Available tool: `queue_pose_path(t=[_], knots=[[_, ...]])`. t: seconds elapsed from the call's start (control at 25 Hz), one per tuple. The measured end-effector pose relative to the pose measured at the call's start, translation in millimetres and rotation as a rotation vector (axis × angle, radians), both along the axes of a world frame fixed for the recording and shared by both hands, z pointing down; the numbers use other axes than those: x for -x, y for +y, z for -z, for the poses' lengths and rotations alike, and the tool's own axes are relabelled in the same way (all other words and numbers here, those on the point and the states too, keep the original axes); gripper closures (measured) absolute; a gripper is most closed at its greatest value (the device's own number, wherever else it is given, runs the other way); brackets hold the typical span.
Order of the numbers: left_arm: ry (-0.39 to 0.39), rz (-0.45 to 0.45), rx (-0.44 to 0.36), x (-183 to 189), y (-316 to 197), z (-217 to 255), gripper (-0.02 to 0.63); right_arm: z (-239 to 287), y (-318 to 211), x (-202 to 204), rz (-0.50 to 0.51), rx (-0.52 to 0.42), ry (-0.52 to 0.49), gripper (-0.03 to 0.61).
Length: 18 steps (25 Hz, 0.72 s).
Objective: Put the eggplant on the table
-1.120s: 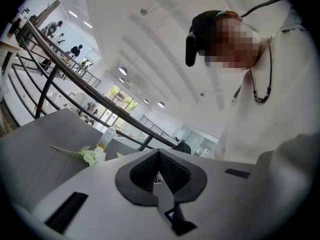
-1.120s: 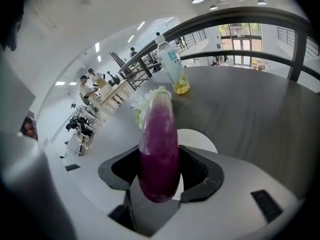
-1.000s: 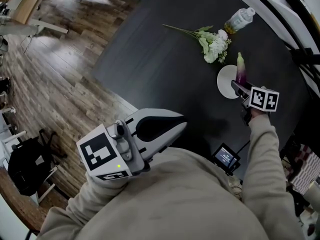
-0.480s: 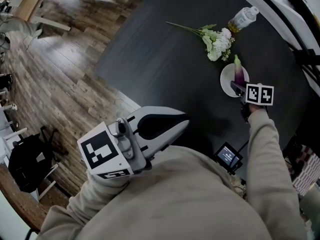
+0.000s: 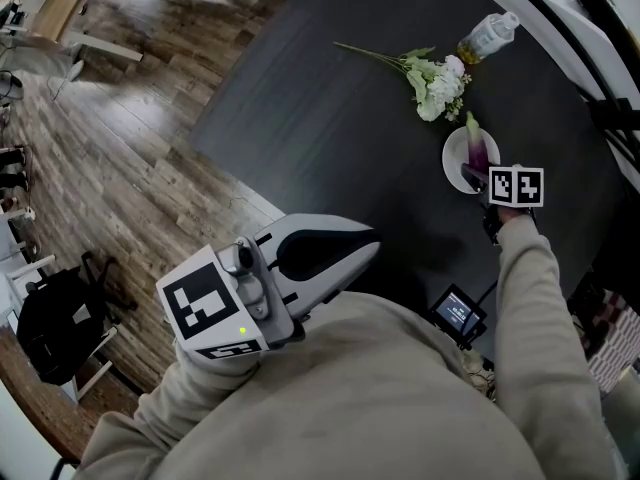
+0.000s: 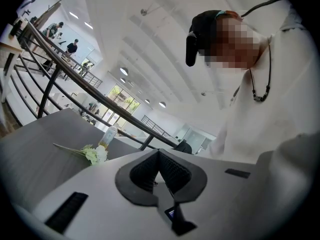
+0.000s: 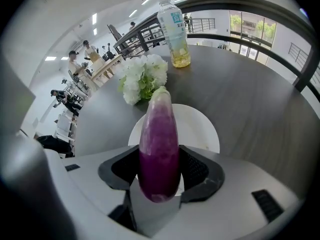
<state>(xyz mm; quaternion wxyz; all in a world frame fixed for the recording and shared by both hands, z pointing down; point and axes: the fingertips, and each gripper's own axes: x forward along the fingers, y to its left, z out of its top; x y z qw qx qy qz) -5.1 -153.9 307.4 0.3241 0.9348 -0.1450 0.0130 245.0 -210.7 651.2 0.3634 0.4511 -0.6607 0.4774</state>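
A purple eggplant [image 7: 159, 144] with a pale green tip stands between the jaws of my right gripper [image 7: 160, 169], and both pads press on its sides. It hangs over a small white plate [image 7: 200, 129] on the dark round table [image 5: 330, 118]; whether it touches the plate I cannot tell. In the head view the eggplant [image 5: 480, 148] lies across the plate [image 5: 452, 158], just ahead of the right gripper [image 5: 478, 173]. My left gripper [image 5: 360, 248] is held close to the body off the table's near edge, with its jaws together and nothing in them [image 6: 159, 156].
A bunch of white flowers [image 5: 435, 83] lies beyond the plate, and a plastic bottle [image 5: 487, 36] with yellow liquid stands behind it. A small device with a lit screen [image 5: 458, 315] sits near the table's edge. Wooden floor lies to the left.
My right gripper has sunk and tilted with the eggplant, bringing it further over the white plate. The left gripper has stayed where it was.
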Motion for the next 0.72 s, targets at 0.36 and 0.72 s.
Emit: queue_pose_path(t=[0.36,0.72], knots=[[0.000,-0.003,0.003,0.5,-0.4,-1.1,0.609,-3.4,4.1,0.6,0.017,0.015,0.025,0.334],[0.006,-0.029,0.001,-3.5,-1.2,0.4,0.609,-1.3,4.7,-0.9,0.029,-0.004,0.069,0.282]])
